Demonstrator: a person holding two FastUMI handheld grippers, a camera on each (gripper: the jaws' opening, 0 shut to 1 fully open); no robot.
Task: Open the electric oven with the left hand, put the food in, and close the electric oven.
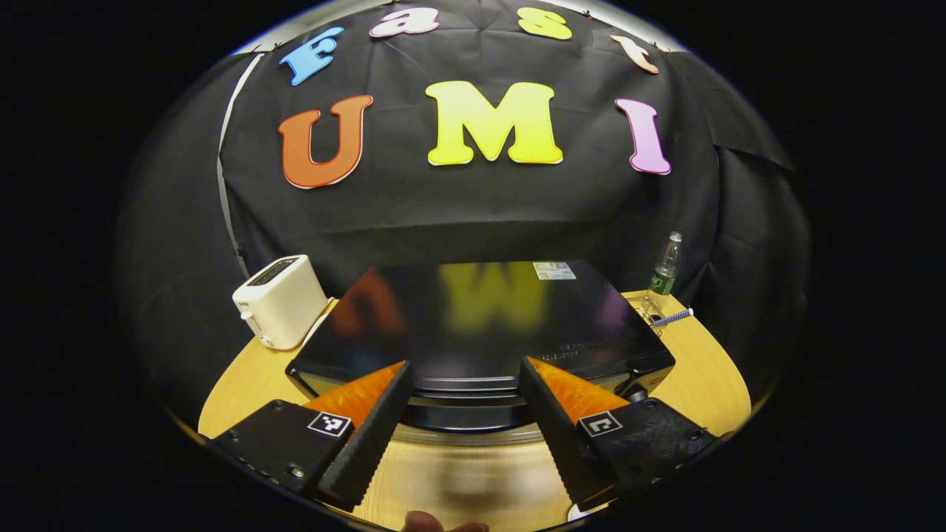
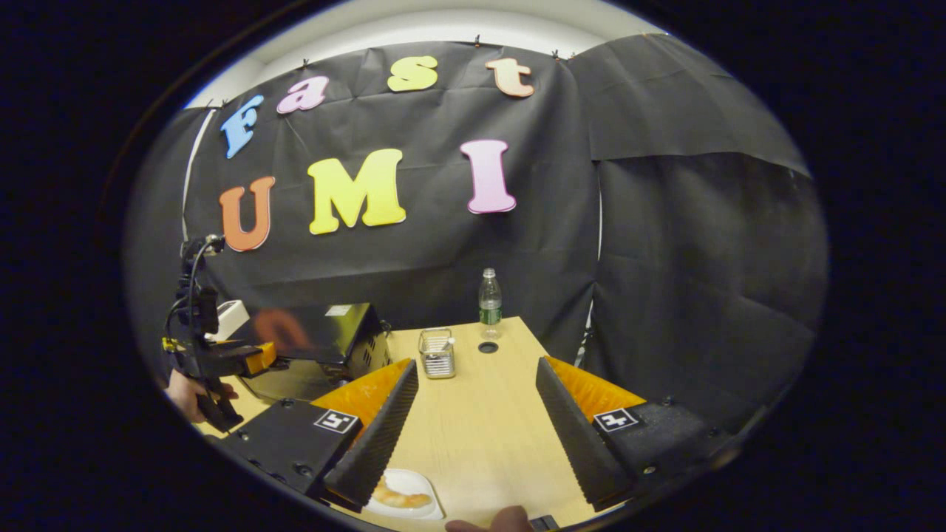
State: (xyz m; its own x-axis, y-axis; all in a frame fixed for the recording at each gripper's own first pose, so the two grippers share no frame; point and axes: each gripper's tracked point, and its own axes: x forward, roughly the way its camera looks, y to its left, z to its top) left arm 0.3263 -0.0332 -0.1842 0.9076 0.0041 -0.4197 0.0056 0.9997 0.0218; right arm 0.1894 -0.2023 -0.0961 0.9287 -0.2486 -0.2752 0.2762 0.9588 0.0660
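Observation:
The black electric oven (image 1: 480,318) stands on the wooden table (image 1: 687,369), its glossy top facing me. My left gripper (image 1: 465,369) is open at the oven's front top edge, and the dark door handle (image 1: 462,415) lies between its spread fingers. In the right gripper view the oven (image 2: 329,336) is at the left, with the left gripper (image 2: 222,360) and the hand (image 2: 181,395) holding it at its front. My right gripper (image 2: 477,369) is open over the table with nothing in it. A white plate (image 2: 425,488) with a golden piece of food (image 2: 399,499) lies just below its left finger.
A white toaster (image 1: 281,299) stands left of the oven. A plastic bottle (image 2: 489,299) and a wire basket (image 2: 436,353) stand at the back of the table (image 2: 488,428), beside a small dark round spot (image 2: 488,346). Black cloth walls close the booth.

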